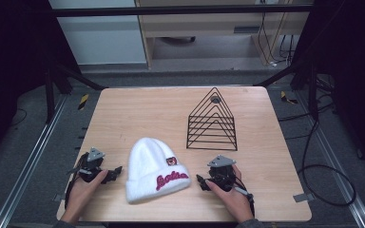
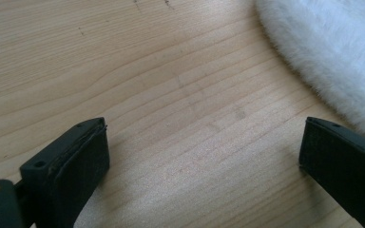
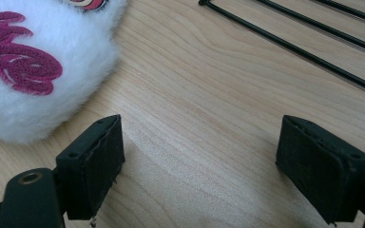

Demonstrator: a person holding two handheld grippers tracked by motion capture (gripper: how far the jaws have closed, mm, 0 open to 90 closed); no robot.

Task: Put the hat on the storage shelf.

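While the white beanie [image 1: 154, 168] lies flat near the table's [image 1: 123, 109] front edge (red lettering up), the left gripper [image 1: 116, 172] and right gripper [image 1: 200, 180] flank it, jaws wide, holding nothing; a wire rack [image 1: 212, 122] stands behind.

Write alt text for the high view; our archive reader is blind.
A white beanie with red lettering lies on a wooden table between two hand-held claws, the left claw and right claw both open. A black wire rack stands behind.

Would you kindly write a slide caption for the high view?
Two open hand-held grippers, left and right, flank a white beanie near a black wire rack on a wooden table.
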